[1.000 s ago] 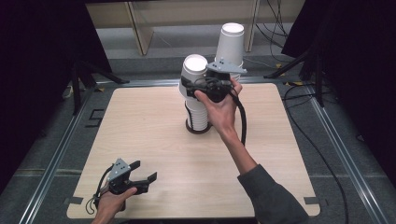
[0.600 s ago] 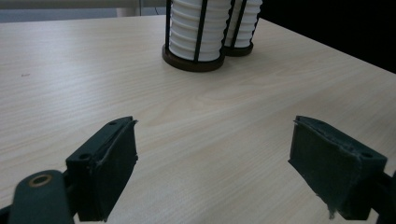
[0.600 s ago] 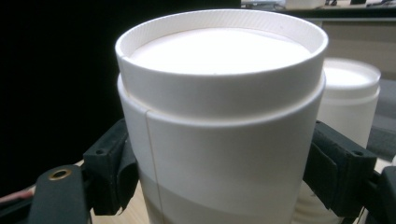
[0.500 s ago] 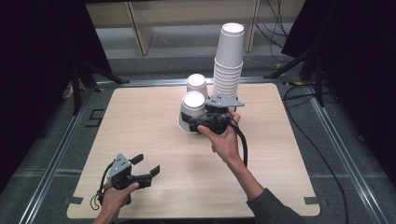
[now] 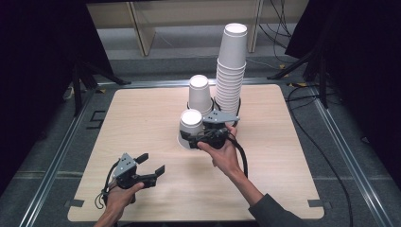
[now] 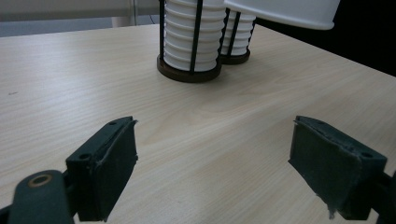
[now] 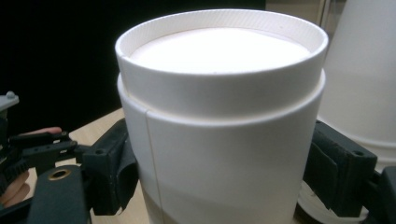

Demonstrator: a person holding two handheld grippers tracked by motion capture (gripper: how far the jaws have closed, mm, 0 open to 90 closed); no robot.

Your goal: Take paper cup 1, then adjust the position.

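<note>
A: So what's the setup here? A pale wood-grain table [image 5: 142,118] with rounded corners is seen from the high view, framed by metal rails on a grey floor, with dark curtains hung at both sides and cables trailed along the right.

B: Yeah, and 2 stacks of upside-down white paper cups are kept in black wire holders near the far middle: a tall stack [image 5: 231,71] and a short stack [image 5: 199,94] just beside it on the left.

A: And the cup being handled?

B: A single white cup [image 5: 191,127] is held upside down, just in front of the short stack. Its flat base is turned up, a raised rim band is seen round the top, and a thin seam is run down the side in the right gripper view. Whether it's touching the table can't be told.

A: Jaws?

B: The right gripper [image 5: 204,137] is clamped on that cup, 1 black pad pressed on each side. The left gripper [image 5: 153,165] is kept at the near left edge, jaws spread apart over bare wood, nothing between them.
</note>
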